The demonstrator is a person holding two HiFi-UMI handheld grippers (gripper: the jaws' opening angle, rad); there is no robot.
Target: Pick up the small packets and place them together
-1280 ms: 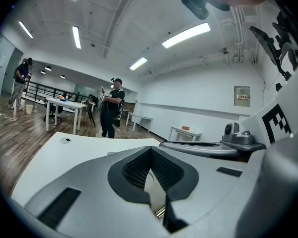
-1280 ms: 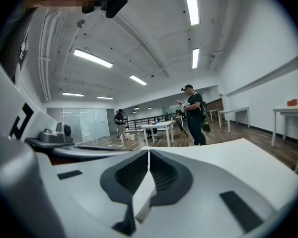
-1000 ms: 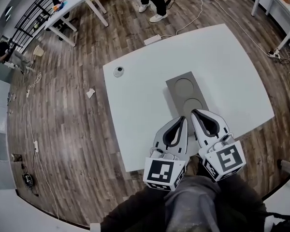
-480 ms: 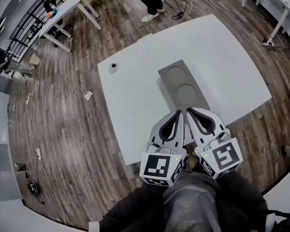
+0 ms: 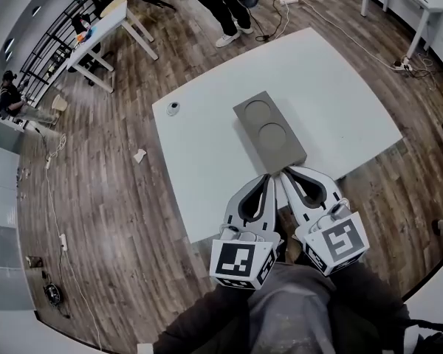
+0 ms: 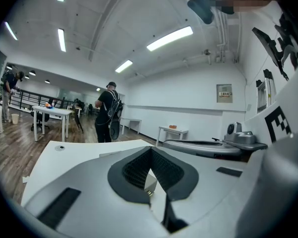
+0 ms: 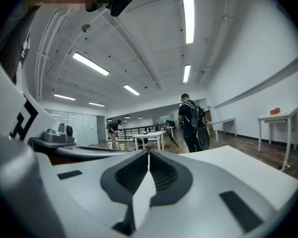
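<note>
While you held the left tongs (image 5: 270,178) and right tongs (image 5: 289,172) closed and empty at the near edge of the table (image 5: 199,168), no small packets showed, only a grey tray (image 5: 269,130); picking up looked unstarted, so your next move called for finding them.

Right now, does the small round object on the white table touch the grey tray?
Apart. The head view shows bare white table between the small round object and the grey tray with two round recesses.
</note>
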